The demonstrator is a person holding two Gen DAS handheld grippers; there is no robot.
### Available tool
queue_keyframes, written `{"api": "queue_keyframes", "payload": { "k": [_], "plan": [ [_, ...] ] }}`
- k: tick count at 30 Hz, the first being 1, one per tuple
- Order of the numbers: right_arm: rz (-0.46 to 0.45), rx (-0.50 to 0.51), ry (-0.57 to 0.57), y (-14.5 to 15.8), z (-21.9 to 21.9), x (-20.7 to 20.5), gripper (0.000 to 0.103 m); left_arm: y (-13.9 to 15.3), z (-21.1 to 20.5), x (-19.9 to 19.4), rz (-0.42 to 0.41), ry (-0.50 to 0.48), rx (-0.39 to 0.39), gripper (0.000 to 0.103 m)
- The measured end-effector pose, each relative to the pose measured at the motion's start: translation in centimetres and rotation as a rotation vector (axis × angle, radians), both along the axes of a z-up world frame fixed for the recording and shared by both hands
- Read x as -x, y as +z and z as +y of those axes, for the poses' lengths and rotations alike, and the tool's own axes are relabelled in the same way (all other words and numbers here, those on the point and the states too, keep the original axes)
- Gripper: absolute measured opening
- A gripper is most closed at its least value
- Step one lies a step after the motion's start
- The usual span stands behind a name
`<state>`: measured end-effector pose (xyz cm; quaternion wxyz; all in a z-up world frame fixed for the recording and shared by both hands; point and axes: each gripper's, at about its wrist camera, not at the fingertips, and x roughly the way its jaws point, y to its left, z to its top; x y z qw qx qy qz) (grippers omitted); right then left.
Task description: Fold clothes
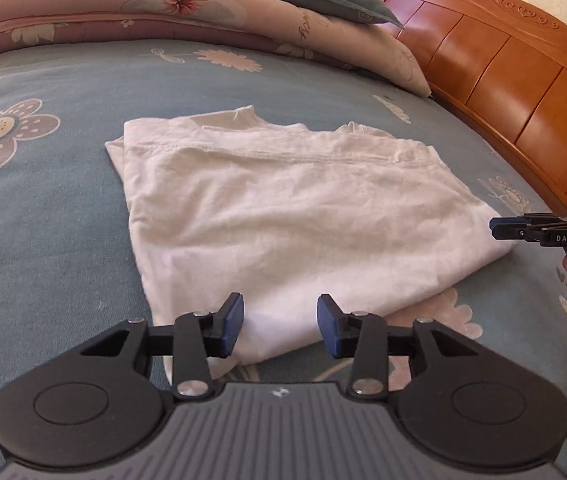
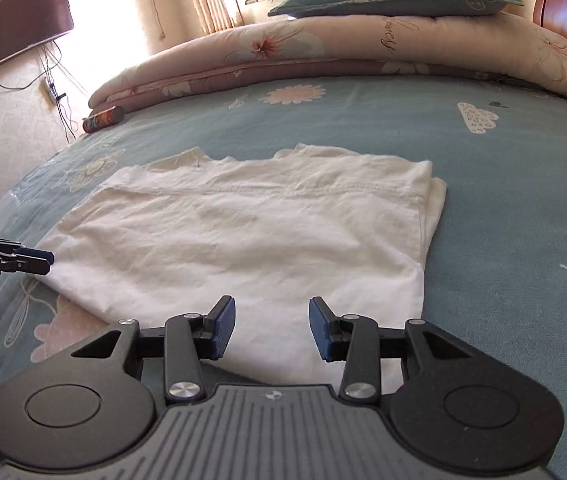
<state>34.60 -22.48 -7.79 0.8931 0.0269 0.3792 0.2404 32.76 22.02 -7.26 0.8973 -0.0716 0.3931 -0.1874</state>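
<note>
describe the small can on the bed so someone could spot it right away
Start at the folded pink floral quilt across the far side of the bed. At its left end, by the bed's edge, lies the can: a small dark cylinder on its side, the only hard object there.

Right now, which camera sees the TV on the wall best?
The right wrist view. The dark TV hangs on the wall at upper left there, with cables dangling below it. The left wrist view doesn't show it at all; it faces the white shirt, the folded quilt and the wooden headboard.
</note>
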Motion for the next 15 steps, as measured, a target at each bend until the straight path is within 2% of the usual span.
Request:
{"api": "queue_keyframes", "payload": {
  "k": [2,5,6,7,8,11,13,15],
  "plan": [
    [0.022,0.034,-0.043,-0.8,-1.0,0.7,0.045,-0.2,-0.2,0.8,0.018,0.002,-0.019,0.042],
    [0.007,0.038,-0.097,0.1,-2.7,2.9,0.045,1.4,0.2,2.2,-0.007,0.026,-0.087,0.043],
    [-0.018,0.071,-0.103,0.7,-2.7,3.7,0.050,2.1,-0.3,3.0,-0.046,0.013,-0.158,0.044],
    [-0.049,0.124,-0.105,1.2,-2.5,4.4,0.058,2.7,-1.2,3.8,-0.093,-0.003,-0.257,0.051],
    [-0.086,0.190,-0.098,1.7,-2.0,5.2,0.060,3.0,-2.2,4.6,-0.137,-0.030,-0.355,0.056],
    [-0.182,0.362,-0.028,2.4,0.1,7.1,0.060,2.9,-5.7,6.4,-0.257,-0.136,-0.631,0.058],
    [-0.239,0.473,0.035,2.2,2.0,7.9,0.061,1.9,-7.8,7.1,-0.307,-0.219,-0.789,0.059],
    [-0.297,0.610,0.116,1.3,4.2,8.6,0.066,0.1,-9.6,7.4,-0.338,-0.309,-0.958,0.059]
  ]
}}
